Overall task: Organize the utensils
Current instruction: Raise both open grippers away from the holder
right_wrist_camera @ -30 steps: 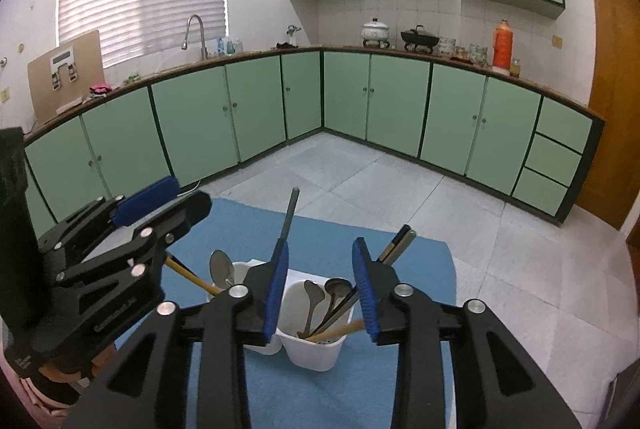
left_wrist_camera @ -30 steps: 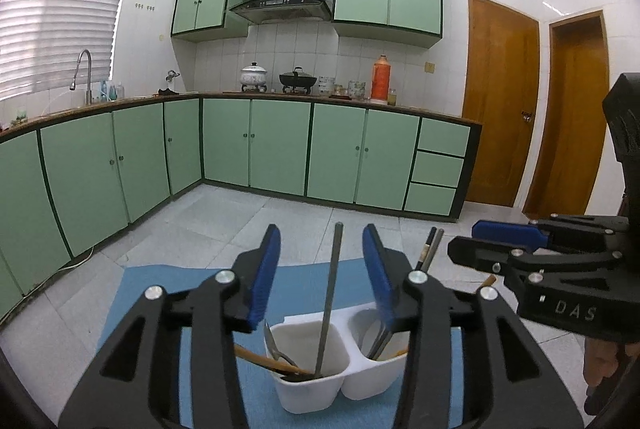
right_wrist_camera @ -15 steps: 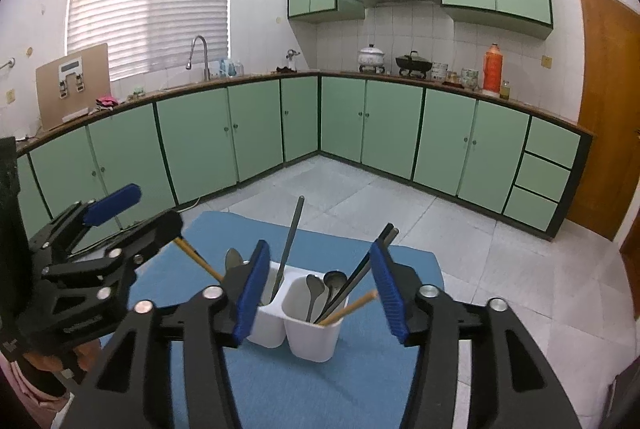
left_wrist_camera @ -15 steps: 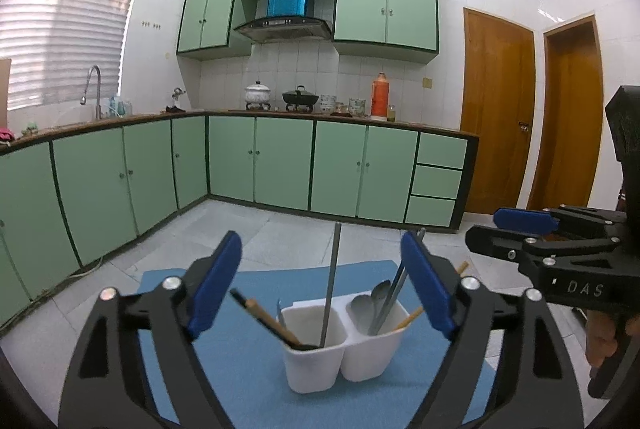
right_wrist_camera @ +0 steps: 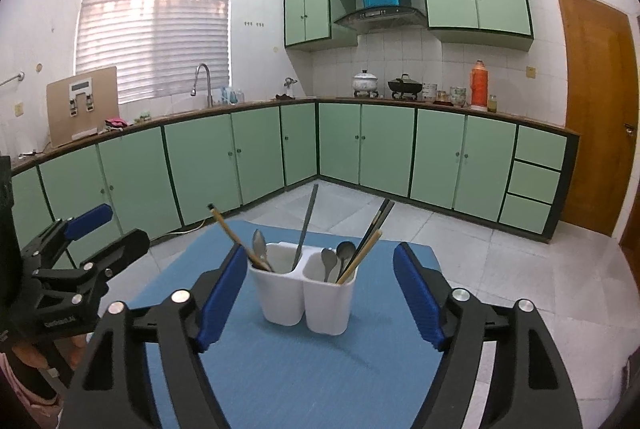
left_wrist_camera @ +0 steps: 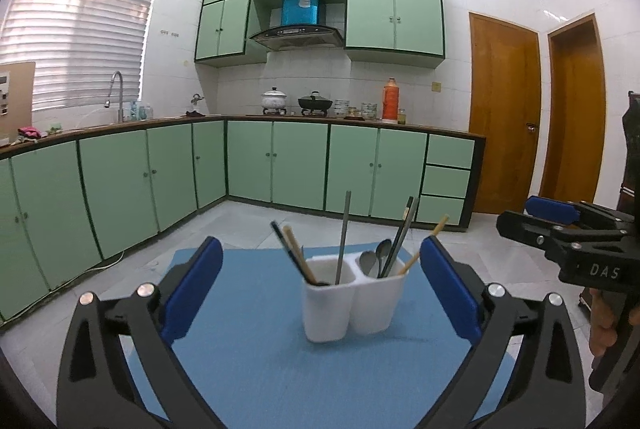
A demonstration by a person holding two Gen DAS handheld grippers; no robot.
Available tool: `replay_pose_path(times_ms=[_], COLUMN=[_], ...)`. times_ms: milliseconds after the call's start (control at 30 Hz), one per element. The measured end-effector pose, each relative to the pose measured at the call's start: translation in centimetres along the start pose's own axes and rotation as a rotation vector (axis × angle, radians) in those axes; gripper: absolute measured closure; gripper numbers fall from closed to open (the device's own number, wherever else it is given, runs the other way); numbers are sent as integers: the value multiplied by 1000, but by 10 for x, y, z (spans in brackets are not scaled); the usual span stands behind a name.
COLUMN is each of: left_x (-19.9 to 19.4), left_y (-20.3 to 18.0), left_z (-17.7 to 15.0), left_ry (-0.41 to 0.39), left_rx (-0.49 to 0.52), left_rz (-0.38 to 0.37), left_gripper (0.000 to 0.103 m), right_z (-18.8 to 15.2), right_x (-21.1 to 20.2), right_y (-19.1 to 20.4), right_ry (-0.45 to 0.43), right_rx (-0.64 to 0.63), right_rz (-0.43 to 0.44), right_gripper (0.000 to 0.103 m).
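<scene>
Although no loose utensil shows anywhere on the blue mat (left_wrist_camera: 248,329), the sorting itself looks incomplete. The white two-compartment utensil holder (left_wrist_camera: 352,303) stands upright near the mat's middle, and everything visible is already inside it.

Left compartment of the holder, as the right wrist view shows it: one spoon (right_wrist_camera: 259,243), a wooden chopstick (right_wrist_camera: 232,237) leaning out to the left beside a dark one, and a grey metal rod-like utensil (right_wrist_camera: 306,225) standing nearly upright. Right compartment: two spoons (right_wrist_camera: 338,257), a pair of dark chopsticks (right_wrist_camera: 374,225) and another wooden chopstick (right_wrist_camera: 362,255), all leaning right.

Judgement: placement into the holder appears done; grouping by type is not, since spoons and chopsticks sit in both compartments. Whether that mix is acceptable cannot be told from the task wording.

Left gripper (left_wrist_camera: 322,291): jaws opening, spread well apart, nothing between the pads; the holder sits beyond the fingertips, untouched. Right gripper (right_wrist_camera: 320,295): jaws likewise opening, empty, the holder framed ahead of it but clear of both blue pads. Each gripper is also seen at the edge of the other's view, held in a hand.
</scene>
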State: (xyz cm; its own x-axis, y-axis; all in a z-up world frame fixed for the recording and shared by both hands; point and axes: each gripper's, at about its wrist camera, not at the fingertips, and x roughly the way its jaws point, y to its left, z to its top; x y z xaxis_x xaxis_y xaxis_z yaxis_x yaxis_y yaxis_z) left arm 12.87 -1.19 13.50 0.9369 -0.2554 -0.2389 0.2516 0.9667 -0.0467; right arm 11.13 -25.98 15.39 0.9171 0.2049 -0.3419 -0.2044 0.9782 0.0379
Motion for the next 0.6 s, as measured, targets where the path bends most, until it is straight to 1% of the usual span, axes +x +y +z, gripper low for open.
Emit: replay_pose_path(times_ms=[167, 333, 600], left_x=[-26, -47, -74], left_y=[2, -1, -4], left_z=[-12, -23, -41], left_ry=[4, 8, 16], left_rx=[-6, 15, 19], left_rz=[9, 26, 28], left_gripper=[5, 5, 5], right_z=[-18, -36, -59], right_x=[-24, -43, -61], right_y=[10, 18, 27], right_ry=[-33, -51, -58], right_rx=[0, -18, -25], right_rz=[-32, -59, -86], right_gripper=[15, 7, 6])
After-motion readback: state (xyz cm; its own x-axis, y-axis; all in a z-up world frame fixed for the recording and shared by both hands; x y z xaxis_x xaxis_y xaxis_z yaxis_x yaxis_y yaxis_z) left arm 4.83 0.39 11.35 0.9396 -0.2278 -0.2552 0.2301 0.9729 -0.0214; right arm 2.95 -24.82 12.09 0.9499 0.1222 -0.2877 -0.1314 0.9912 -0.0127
